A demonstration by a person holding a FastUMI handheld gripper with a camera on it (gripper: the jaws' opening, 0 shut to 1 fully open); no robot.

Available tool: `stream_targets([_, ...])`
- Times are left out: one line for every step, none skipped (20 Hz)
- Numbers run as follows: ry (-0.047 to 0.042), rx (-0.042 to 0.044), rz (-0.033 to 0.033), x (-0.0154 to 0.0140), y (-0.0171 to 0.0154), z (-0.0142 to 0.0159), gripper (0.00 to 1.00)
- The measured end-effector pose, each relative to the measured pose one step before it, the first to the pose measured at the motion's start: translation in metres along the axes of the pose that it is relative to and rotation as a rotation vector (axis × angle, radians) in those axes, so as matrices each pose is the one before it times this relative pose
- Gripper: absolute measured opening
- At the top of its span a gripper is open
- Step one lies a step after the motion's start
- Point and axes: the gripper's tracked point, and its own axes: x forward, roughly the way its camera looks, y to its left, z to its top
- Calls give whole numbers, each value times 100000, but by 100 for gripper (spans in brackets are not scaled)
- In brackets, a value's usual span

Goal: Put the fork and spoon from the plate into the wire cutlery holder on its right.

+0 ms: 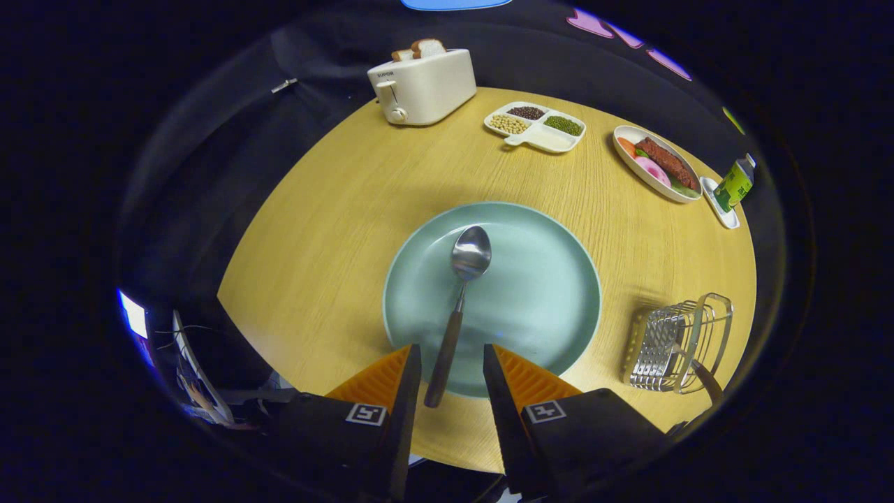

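Gripper (452, 360) open astride spoon (461, 293) handle on plate (545, 293)

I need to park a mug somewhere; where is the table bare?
Bare wood lies between the toaster and the plate. The far edge is crowded: bean tray, food dish, carton. The open tongs straddle the spoon.

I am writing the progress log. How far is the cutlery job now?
Apparently done: a dark-handled utensil, probably the fork, stands in the silver wire cutlery holder. In hand: the open gripper straddles the steel wooden-handled spoon on the pale green plate. Left: grasp it, then move it to the holder.
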Motion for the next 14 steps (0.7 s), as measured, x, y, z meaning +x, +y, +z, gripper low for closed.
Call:
stream_targets([1183,309,-811,310,102,-116,57])
stream_targets([935,152,-647,474,-2,-117,57])
stream_targets([875,205,-277,455,25,-127,57])
stream_targets([861,-113,-840,344,-104,-52,57])
stream_targets([1201,-461,-735,367,-91,-94,57])
stream_targets([1044,-9,1055,424,215,-177,57])
stream_targets([1365,1013,-1243,210,-356,145,42])
stream_targets([-162,1018,143,557,-15,39,28])
stream_targets([2180,-65,2599,33,280,-81,13])
stream_targets([274,-314,2015,-531,180,6,10])
stream_targets([-1444,-756,668,-178,38,219,9])
stream_targets([-2189,-539,-101,-413,-245,321,9])
stream_targets([-842,619,753,-298,-60,188,9])
stream_targets([-398,1500,1640,-295,145,-36,9])
